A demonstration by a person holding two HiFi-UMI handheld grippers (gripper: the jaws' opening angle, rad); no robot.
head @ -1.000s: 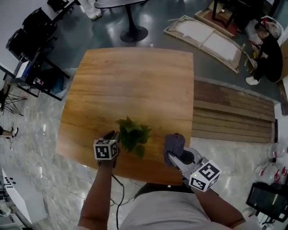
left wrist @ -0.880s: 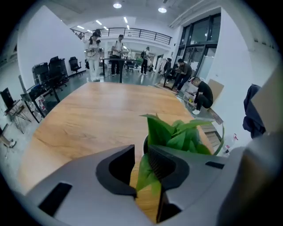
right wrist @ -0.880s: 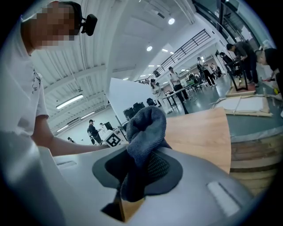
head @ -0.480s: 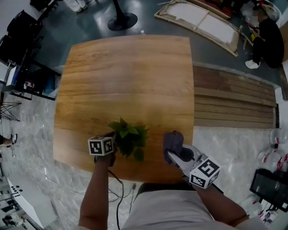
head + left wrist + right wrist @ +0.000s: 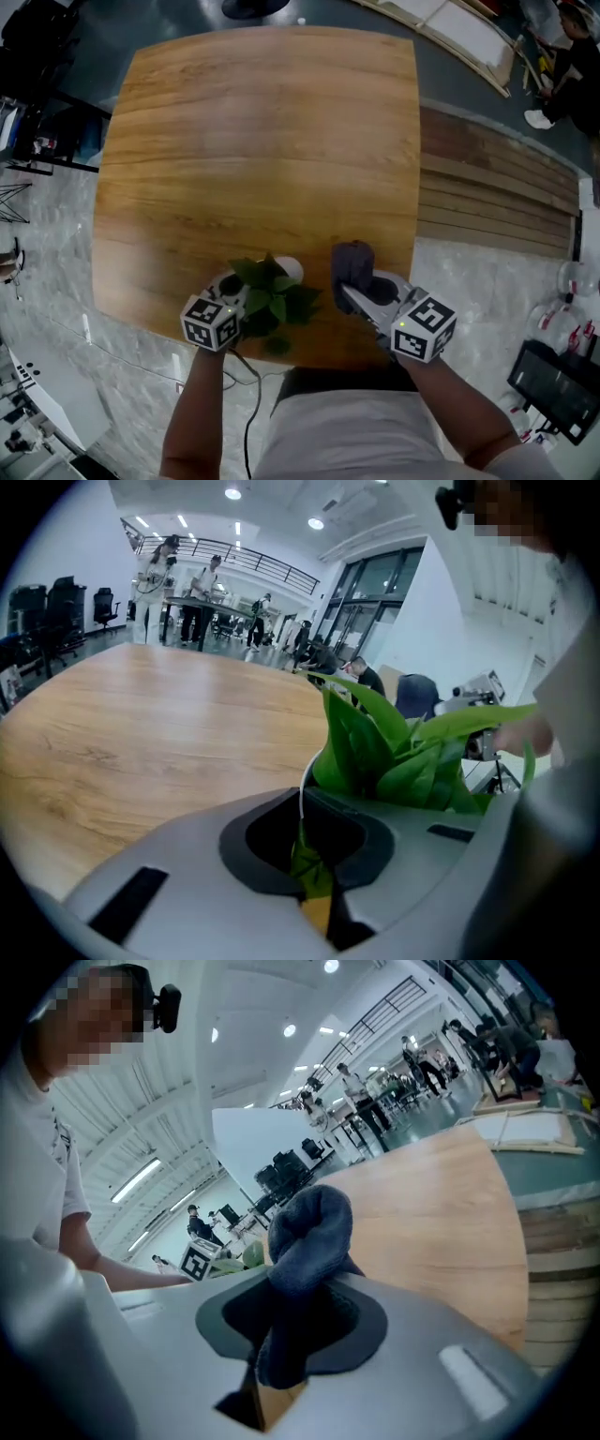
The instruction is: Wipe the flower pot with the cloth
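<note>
A small plant with green leaves point(image 5: 274, 296) stands in a white flower pot point(image 5: 290, 270) near the table's front edge. My left gripper point(image 5: 246, 294) is at the pot's left side. In the left gripper view its jaws are shut on the thin white pot rim point(image 5: 302, 794), with leaves point(image 5: 384, 752) rising above my left gripper point(image 5: 305, 841). To the right of the plant, my right gripper point(image 5: 352, 292) is shut on a bunched grey-blue cloth point(image 5: 352, 263), which is apart from the pot. The cloth point(image 5: 305, 1232) sticks up from my right gripper point(image 5: 281, 1335). The pot's body is mostly hidden by leaves.
The wooden table point(image 5: 262, 141) stretches away beyond the plant. Its right edge point(image 5: 416, 187) borders a stack of wooden planks point(image 5: 497, 197) on the floor. Dark chairs and stands point(image 5: 37, 84) are at the left.
My left gripper has moved in against the plant, and the pot's white rim now shows. The right gripper with the cloth has stayed beside the plant. The head view has shifted.
</note>
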